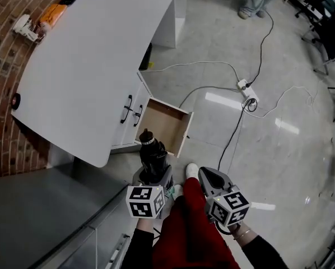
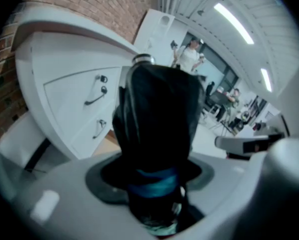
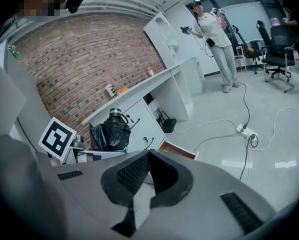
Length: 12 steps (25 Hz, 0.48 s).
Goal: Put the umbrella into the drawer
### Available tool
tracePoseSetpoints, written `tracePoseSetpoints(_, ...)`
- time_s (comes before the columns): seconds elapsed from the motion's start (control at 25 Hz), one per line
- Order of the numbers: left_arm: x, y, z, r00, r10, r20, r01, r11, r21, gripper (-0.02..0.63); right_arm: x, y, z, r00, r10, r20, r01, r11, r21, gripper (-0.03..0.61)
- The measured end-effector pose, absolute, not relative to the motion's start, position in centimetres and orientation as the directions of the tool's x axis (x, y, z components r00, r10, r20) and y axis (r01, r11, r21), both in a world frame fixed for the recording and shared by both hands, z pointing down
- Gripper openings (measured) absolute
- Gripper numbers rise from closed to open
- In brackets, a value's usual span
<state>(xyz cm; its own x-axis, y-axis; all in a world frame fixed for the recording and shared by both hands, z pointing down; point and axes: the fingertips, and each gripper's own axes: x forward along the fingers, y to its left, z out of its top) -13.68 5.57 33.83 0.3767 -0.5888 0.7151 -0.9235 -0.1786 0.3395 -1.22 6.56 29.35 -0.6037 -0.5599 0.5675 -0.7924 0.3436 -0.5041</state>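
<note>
Left gripper [image 2: 157, 184] jaws clamp the black umbrella [image 2: 157, 109]; right gripper [image 3: 146, 159] jaws closed, empty

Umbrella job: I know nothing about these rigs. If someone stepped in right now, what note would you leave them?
Left hand-held gripper: closed on the folded black umbrella, which sticks out ahead of its jaws.
Right hand-held gripper: jaws together, nothing in them.
Drawer: pulled open from the white cabinet, wooden bottom bare as far as it shows, just ahead of both grippers.
Done: umbrella is in hand, drawer is open.
Left: lower the umbrella into the drawer and let go.
</note>
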Motion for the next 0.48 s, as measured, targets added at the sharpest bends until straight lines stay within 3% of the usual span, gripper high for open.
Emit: tracePoseSetpoints(0.48, -13.4, 1.8, 46.6, 0.350, -0.546, 0.761, -0.936, -0.165, 0.311, 0.267, -2.9, 3.5, 43.1, -0.614, -0.511, 0.602, -0.789, 0.387, -0.476, 0.002)
